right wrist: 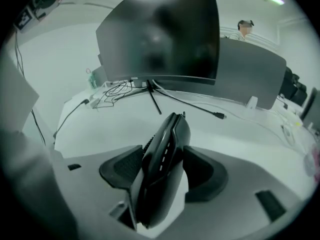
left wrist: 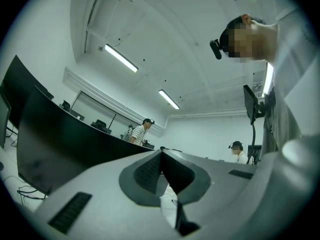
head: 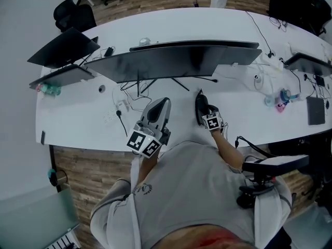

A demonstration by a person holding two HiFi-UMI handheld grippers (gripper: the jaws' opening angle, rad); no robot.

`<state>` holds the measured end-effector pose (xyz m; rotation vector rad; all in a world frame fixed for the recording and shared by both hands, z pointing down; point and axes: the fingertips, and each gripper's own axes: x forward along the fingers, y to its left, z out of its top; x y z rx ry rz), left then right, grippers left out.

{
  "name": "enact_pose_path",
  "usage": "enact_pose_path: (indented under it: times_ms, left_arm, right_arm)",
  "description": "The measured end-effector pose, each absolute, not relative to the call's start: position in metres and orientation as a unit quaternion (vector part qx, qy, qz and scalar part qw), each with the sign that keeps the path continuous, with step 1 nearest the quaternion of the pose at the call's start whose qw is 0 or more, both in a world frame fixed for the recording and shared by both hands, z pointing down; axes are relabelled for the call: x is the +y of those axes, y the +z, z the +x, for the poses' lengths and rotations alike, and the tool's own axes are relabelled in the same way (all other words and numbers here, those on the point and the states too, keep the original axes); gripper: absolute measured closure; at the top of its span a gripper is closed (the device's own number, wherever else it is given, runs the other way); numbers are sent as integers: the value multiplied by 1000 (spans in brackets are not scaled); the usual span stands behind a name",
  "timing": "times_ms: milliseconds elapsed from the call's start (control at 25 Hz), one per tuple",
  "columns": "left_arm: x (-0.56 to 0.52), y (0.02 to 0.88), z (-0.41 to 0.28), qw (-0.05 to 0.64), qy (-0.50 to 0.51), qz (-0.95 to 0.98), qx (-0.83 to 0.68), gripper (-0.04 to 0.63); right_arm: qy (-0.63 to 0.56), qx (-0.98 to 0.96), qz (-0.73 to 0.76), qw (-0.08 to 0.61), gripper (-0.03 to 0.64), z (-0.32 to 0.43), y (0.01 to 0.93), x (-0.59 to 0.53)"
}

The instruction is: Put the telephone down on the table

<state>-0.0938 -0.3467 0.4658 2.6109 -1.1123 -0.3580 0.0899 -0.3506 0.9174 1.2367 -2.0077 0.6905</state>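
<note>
right tongs [right wrist: 167, 155] wide, gripping black telephone [right wrist: 169, 134]; left tongs [left wrist: 161, 156] pressed together, holding nothing

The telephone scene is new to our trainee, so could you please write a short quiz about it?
1. True or false: the left gripper holds the telephone.
2. What stands between the right gripper's fingers? A) a cable B) the telephone C) nothing
3. Which large dark thing stands on the table beyond the telephone?
Key: 1 false, its fingers are together and empty; 2 B; 3 a monitor.
</note>
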Motion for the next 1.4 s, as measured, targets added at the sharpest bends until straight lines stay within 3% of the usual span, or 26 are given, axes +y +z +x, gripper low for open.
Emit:
enact_pose_path:
  times_ms: [240,520,880,1400]
  left_arm:
    - [-344,470,-97,143,-121,902,-390,584]
    - [-344,468,-100,140,-120,901,-394,584]
    - [-353,470,-104,138,-119,895,-407,584]
    - [-386,435,-99,109,-140,894,-412,584]
  right_arm:
    - [404,-790,434,155,353,97,917,-355]
    - [428,-797,402,142,353,102,912,-358]
    - [302,-821,464,139,353,98,840,-397]
    - [40,-848,529,1,353,98,540,-450]
